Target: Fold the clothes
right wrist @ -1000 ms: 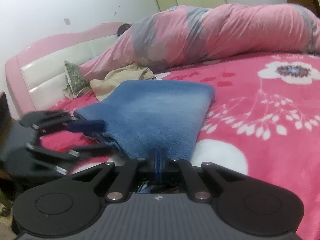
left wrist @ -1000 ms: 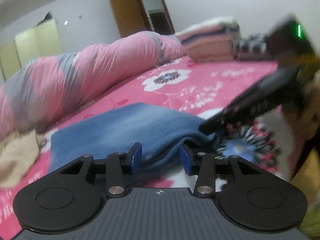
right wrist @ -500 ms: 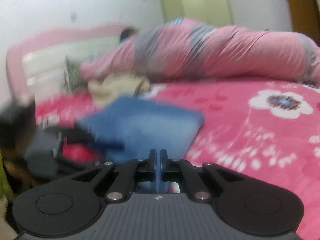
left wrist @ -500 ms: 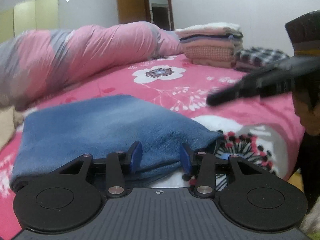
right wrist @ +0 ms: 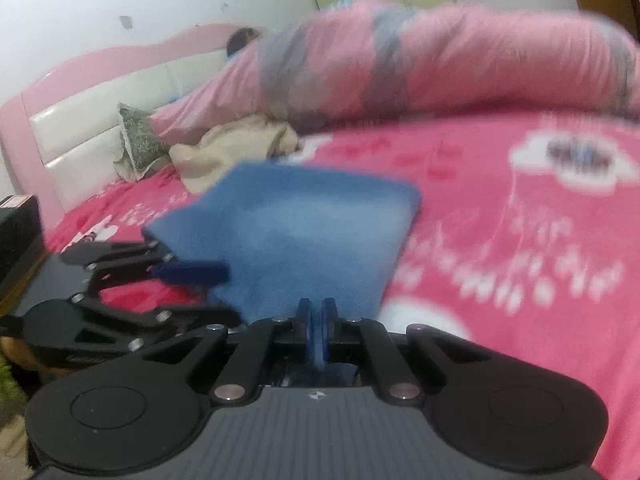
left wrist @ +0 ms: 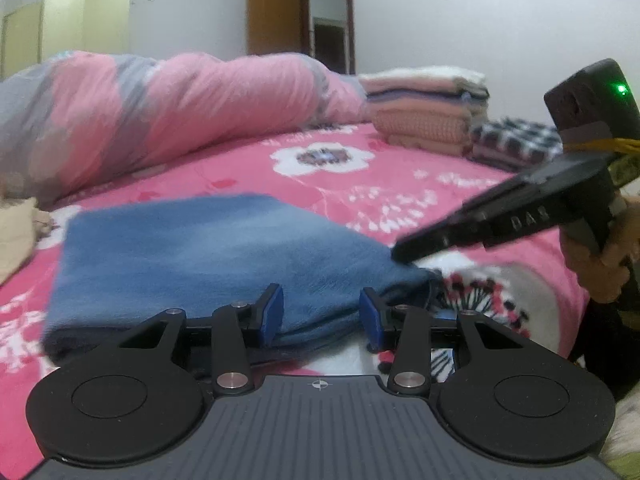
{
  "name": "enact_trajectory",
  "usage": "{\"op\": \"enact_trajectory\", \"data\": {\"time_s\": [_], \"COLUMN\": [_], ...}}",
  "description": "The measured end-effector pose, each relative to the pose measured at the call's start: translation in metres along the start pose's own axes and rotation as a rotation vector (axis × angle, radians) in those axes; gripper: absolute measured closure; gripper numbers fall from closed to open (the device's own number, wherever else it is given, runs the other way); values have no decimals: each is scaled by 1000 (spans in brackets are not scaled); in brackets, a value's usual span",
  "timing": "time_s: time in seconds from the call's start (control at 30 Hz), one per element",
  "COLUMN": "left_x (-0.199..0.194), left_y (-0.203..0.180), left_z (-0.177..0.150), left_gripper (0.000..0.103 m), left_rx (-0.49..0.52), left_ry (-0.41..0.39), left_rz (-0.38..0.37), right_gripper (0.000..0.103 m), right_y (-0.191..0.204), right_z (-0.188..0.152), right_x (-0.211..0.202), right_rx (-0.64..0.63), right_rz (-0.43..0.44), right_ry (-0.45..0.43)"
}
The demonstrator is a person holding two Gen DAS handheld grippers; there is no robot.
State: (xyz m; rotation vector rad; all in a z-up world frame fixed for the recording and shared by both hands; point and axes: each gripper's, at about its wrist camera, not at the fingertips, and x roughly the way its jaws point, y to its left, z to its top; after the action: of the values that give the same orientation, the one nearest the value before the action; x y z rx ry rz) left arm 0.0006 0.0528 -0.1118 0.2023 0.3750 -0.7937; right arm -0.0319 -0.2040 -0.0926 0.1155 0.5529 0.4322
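Folded blue garment (left wrist: 208, 256) lying on the pink floral bed (left wrist: 400, 184), near its front edge, with a rolled pink-and-grey quilt (left wrist: 180, 104) behind it and a stack of folded clothes (left wrist: 424, 108) well apart at the far side. Left hand-held gripper (left wrist: 320, 312): jaws spread partway, straddling the garment's near folded edge; the cloth sits between the blue pads (left wrist: 272, 314), which do not appear to press on it. Right hand-held gripper (right wrist: 316, 320): jaws pressed almost together, with a thin strip of blue cloth pinched between them at the garment's near right corner; in the left view its closed tip meets that same corner. Step in hand, as judged: gripping the near edge at two points, ready for a further fold or for carrying the finished piece to the stack; which of the two cannot be told. The next move calls for the left jaws to close on the edge so that both corners rise together, keeping the layers aligned and the fold from slipping open
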Motion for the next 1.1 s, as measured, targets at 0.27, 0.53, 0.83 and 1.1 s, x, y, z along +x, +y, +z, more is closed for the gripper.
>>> {"op": "enact_trajectory", "data": {"time_s": [0.27,0.53,0.83,1.1], "left_x": [-15,-36,-32,-31], "left_y": [30,37,61,60], "left_z": [-14,-8,-40,-43], "left_gripper": [49,48,46,46], "left_rx": [-106,-184,-348,-334], "left_ry": [-45,-124,-167,-183], "left_rz": [137,187,251,253], "right_gripper": [87,87,86,84], "right_y": [10,28,30,78], "right_z": [-22,5,6,107], "right_x": [53,40,70,106], "right_rx": [-51,-140,-198,-241], "right_rz": [16,-27,-60,34], "right_ry": [20,11,102,64]}}
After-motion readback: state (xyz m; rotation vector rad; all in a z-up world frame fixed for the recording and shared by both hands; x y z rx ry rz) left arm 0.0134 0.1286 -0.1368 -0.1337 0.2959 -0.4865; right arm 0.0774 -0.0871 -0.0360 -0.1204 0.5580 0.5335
